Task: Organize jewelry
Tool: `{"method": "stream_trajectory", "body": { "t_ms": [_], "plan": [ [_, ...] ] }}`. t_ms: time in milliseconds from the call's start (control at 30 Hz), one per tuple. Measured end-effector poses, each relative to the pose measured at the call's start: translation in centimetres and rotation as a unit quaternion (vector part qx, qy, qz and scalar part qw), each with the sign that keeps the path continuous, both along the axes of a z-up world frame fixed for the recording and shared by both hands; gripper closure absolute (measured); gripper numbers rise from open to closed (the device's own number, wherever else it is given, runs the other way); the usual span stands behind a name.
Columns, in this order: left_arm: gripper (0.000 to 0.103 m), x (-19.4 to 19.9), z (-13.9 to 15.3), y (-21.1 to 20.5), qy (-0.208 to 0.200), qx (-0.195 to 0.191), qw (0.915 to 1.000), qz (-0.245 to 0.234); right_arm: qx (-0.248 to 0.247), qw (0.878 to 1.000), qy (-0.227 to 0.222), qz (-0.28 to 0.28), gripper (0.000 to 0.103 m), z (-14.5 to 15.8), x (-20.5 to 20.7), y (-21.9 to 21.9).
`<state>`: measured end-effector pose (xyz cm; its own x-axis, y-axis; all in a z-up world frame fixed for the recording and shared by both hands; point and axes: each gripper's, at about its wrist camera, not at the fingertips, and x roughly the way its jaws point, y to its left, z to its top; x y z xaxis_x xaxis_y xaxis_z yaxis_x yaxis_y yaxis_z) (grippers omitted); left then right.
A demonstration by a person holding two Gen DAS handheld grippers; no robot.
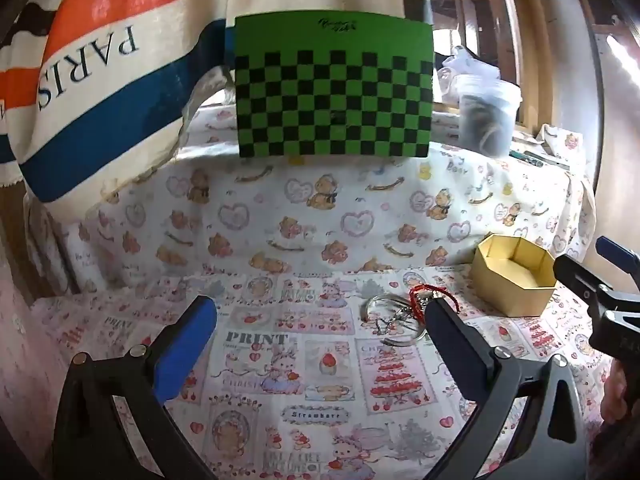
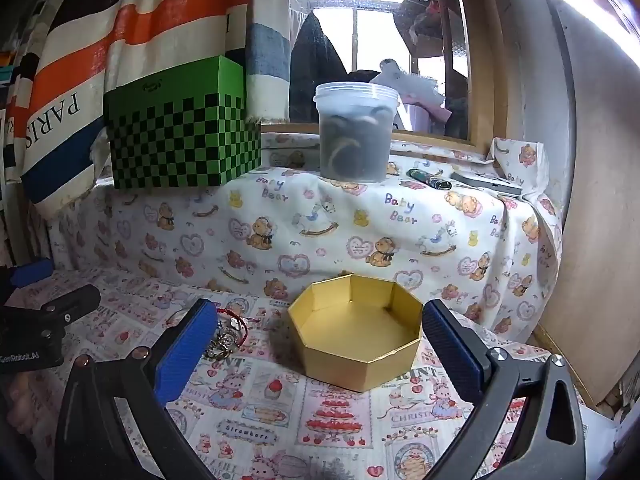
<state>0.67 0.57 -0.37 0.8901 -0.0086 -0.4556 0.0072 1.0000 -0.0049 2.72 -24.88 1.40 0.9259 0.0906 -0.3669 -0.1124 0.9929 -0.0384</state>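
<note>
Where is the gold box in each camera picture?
Left wrist view: the gold box sits at the right, beyond the right finger, open and empty, right of the jewelry pile.
Right wrist view: the gold box sits in the middle, between the two fingers.
Shared landmark: the green checkered box on the ledge behind.

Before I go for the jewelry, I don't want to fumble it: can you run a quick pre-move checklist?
1. Left gripper open: ok.
2. Right gripper open, empty: ok.
3. Gold box upright, nothing inside: ok.
4. Jewelry pile on the cloth beside the box, not in it: ok.
5. Red cord bracelet free of the silver rings: cannot tell.
6. Pile centred between the left fingers: not ok, it sits by the right-hand finger.
</note>
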Motion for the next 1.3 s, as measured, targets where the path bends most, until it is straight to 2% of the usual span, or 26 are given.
{"method": "stream_trajectory", "body": {
  "t_ms": [133, 167, 600, 933, 1300],
  "plan": [
    [0.0, 0.3, -0.1, 0.1, -0.002, 0.004, 1.0, -0.007, 0.003, 1.0, -0.004, 0.0, 0.0, 0.0, -0.1, 0.5],
    [0.0, 0.7, -0.2, 0.6, 0.005, -0.011, 0.9999, 0.01, 0.004, 1.0, -0.003, -0.001, 0.0, 0.0, -0.1, 0.6],
    [0.0, 0.6, -0.2, 1.0, 0.008, -0.022, 0.9994, 0.024, 0.015, 1.0, 0.004, 0.001, 0.0, -0.4, 0.1, -0.5],
    [0.0, 0.4, -0.1, 0.1, 0.002, -0.002, 0.9998, 0.018, 0.022, 1.0, 0.013, -0.002, 0.0, -0.4, 0.6, -0.7],
    [0.0, 0.4, -0.1, 0.3, 0.003, -0.006, 0.9998, 0.021, 0.004, 1.0, 0.003, 0.003, 0.0, -0.2, 0.1, 0.0]
  ]
}}
